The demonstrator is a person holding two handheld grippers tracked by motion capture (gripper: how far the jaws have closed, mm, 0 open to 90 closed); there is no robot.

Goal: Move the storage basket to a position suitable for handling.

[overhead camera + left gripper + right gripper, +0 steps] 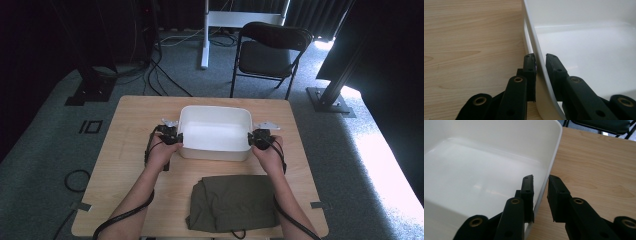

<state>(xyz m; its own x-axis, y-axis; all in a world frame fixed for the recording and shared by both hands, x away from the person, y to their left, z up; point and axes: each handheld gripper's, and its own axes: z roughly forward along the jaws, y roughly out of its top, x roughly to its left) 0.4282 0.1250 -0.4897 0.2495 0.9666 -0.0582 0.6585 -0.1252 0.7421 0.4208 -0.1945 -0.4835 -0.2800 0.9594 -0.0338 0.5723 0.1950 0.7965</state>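
Note:
A white plastic tub (215, 109) stands empty on the wooden table (127, 130), a little behind its middle. My left gripper (176, 138) sits at the tub's left wall near the front corner. In the left gripper view its jaws (540, 58) straddle the tub (579, 50) wall, one pad outside and one inside, pressed on it. My right gripper (252, 138) holds the right wall the same way. In the right gripper view the tub (479, 165) rim runs between its jaws (541, 179), which close against it.
A folded olive-green cloth (232, 202) lies on the table's near edge, between my forearms. Behind the table a black folding chair (270, 50) stands on grey carpet, with cables and stand legs around it. Bare wood lies left and right of the tub.

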